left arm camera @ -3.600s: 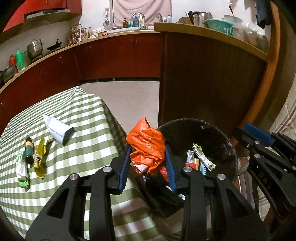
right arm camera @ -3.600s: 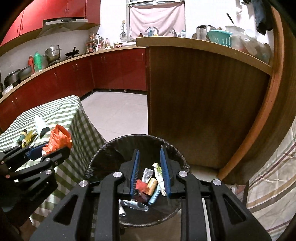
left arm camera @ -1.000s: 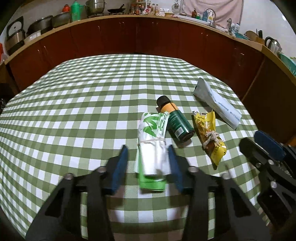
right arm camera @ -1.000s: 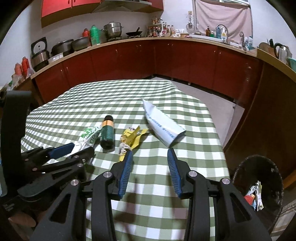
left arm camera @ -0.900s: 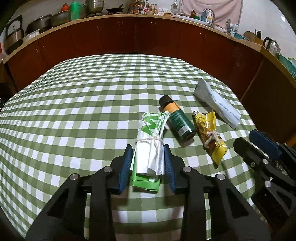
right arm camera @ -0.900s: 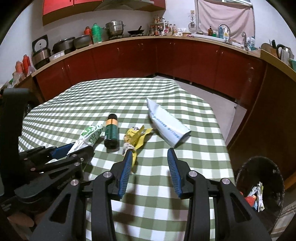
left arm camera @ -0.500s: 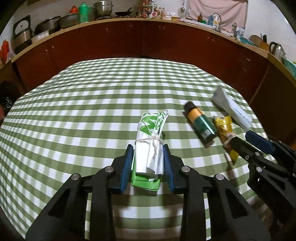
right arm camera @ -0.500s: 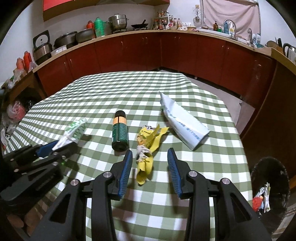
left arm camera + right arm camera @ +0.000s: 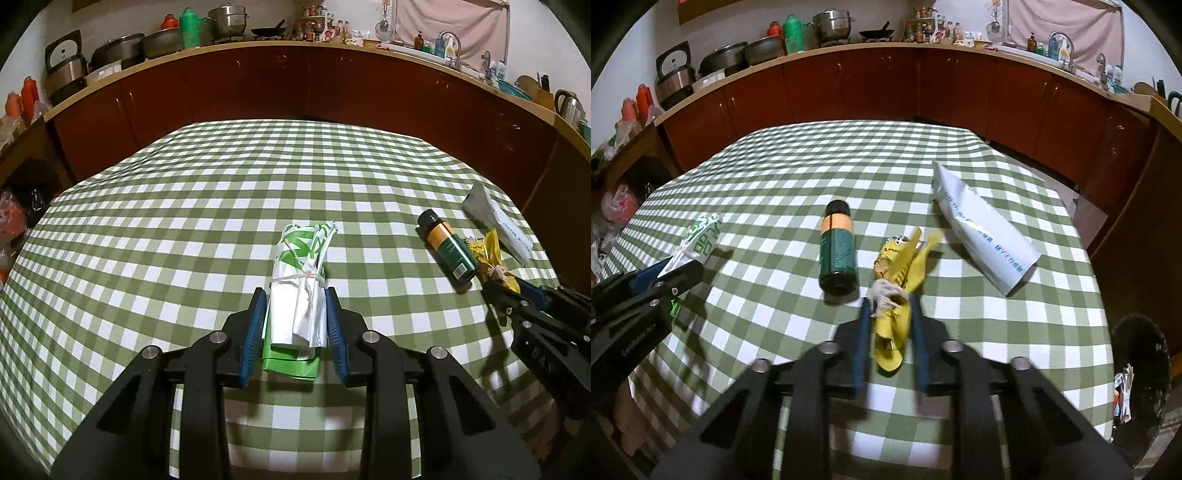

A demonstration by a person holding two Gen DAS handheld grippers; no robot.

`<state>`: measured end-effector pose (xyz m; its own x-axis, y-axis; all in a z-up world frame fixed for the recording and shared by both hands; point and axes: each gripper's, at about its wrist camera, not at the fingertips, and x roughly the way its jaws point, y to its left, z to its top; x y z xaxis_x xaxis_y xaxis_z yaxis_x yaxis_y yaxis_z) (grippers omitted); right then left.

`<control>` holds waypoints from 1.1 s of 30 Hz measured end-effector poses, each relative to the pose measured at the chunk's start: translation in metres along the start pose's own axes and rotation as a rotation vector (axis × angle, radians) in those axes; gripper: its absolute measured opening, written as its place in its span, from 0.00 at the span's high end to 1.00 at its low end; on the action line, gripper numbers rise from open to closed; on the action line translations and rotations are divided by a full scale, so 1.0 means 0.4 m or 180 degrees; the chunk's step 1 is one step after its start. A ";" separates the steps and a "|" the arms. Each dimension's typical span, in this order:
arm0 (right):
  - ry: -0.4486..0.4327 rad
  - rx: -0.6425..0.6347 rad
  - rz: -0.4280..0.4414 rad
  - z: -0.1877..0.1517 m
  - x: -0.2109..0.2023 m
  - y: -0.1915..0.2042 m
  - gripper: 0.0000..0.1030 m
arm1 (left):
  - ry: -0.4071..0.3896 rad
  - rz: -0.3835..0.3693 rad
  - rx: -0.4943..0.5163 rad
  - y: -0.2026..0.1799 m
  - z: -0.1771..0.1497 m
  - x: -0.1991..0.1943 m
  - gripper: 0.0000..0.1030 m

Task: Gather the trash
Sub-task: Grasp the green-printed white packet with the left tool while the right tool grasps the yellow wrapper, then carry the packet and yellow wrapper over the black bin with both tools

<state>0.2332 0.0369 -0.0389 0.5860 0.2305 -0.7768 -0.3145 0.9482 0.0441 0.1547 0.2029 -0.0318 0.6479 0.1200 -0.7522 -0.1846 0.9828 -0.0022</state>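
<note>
Both pairs of jaws were clamped on trash. My left gripper (image 9: 295, 328) held the green-and-white wrapper (image 9: 301, 280), a flattened roll tied round with string, gripped below the knot. My right gripper (image 9: 889, 332) had just been closing, and its jaws now pinched the yellow wrapper (image 9: 897, 295) right at its frayed string tie. Each bundle lay between blue pads, with its far end stretching out over the checked tablecloth (image 9: 184, 206).

Two more pieces lay loose on the cloth: the dark green bottle (image 9: 837, 254) on its side, just beside the yellow wrapper, and the white tube (image 9: 982, 236) a little further right. The black bin (image 9: 1141, 384) stood off the table's right edge, low down, already holding some scraps.

To do this step well, I judged I should lift both hands straight up before swinging, so the trailing ends cleared the cloth and the yellow one did not nudge the bottle into rolling. The yellow wrapper was thin and crinkly, and my grip sat near one end; it could slip, so I would keep the squeeze steady and move smoothly. The left had the longer way to the bin, so I would bring the right over it first, then let go only once each bundle hung well inside the rim.
</note>
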 end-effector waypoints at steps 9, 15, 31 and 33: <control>-0.0116 -0.0046 -0.0022 -0.012 -0.037 0.012 0.83 | 0.0003 -0.0024 -0.0037 0.009 -0.034 -0.019 0.70; -0.0319 -0.0019 -0.0069 -0.035 -0.108 -0.004 0.83 | -0.0068 -0.0153 -0.0014 -0.034 -0.045 -0.060 0.70; -0.0539 0.0399 -0.0525 -0.142 -0.259 -0.203 0.83 | -0.0254 -0.0702 0.0476 -0.329 -0.085 -0.166 0.70; -0.0555 0.0444 -0.0595 -0.155 -0.274 -0.233 0.83 | -0.0260 -0.0764 0.0553 -0.376 -0.090 -0.172 0.70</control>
<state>0.1518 -0.0903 0.0033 0.7474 0.0716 -0.6605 -0.0904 0.9959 0.0056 0.1112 0.0417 -0.0032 0.7164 -0.1145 -0.6882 0.1055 0.9929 -0.0554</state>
